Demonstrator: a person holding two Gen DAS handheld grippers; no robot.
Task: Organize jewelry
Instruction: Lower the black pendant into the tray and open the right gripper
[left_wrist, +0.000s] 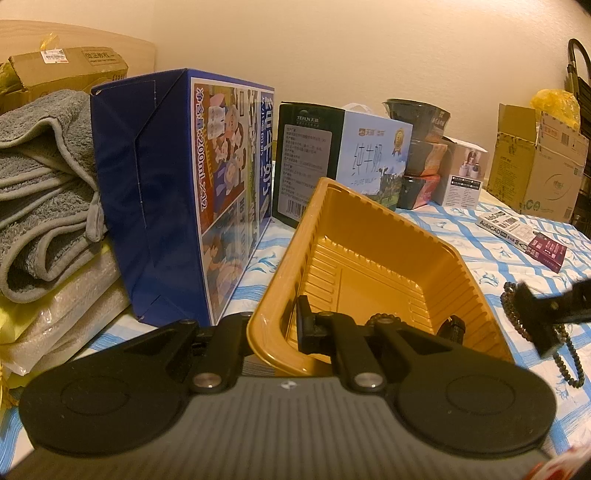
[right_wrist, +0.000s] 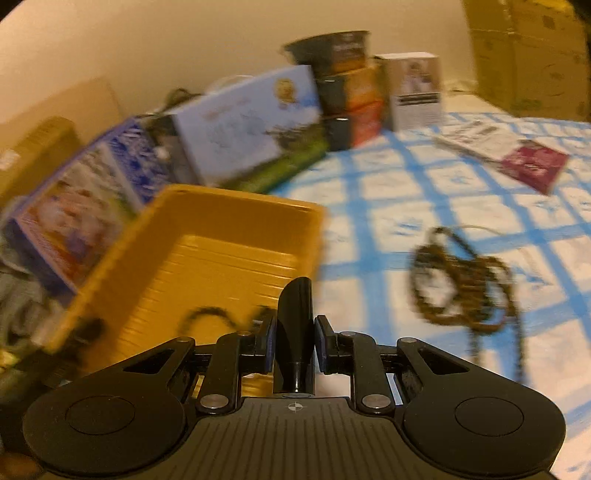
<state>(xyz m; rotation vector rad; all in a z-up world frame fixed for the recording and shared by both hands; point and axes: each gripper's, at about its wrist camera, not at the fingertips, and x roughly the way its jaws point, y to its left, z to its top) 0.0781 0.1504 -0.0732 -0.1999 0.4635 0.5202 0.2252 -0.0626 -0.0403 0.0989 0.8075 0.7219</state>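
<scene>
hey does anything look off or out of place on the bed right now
Yes. The yellow tray sits tilted, its near rim pinched and lifted by the left gripper. A beaded necklace lies in a tangled heap on the checked sheet, outside the tray.

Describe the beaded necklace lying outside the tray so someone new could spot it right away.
Find the yellow plastic tray on the blue-checked tablecloth. To its right, on the cloth, lies the dark beaded necklace, a tangled heap of small brown beads, unlike the flat books behind it.

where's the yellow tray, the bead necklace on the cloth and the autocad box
yellow tray (left_wrist: 373, 291): left wrist view, bare ribbed floor.
bead necklace (right_wrist: 461, 288): right wrist view, middle of the blurred pile.
AutoCAD box (left_wrist: 495, 223): left wrist view, white printed side.
</scene>
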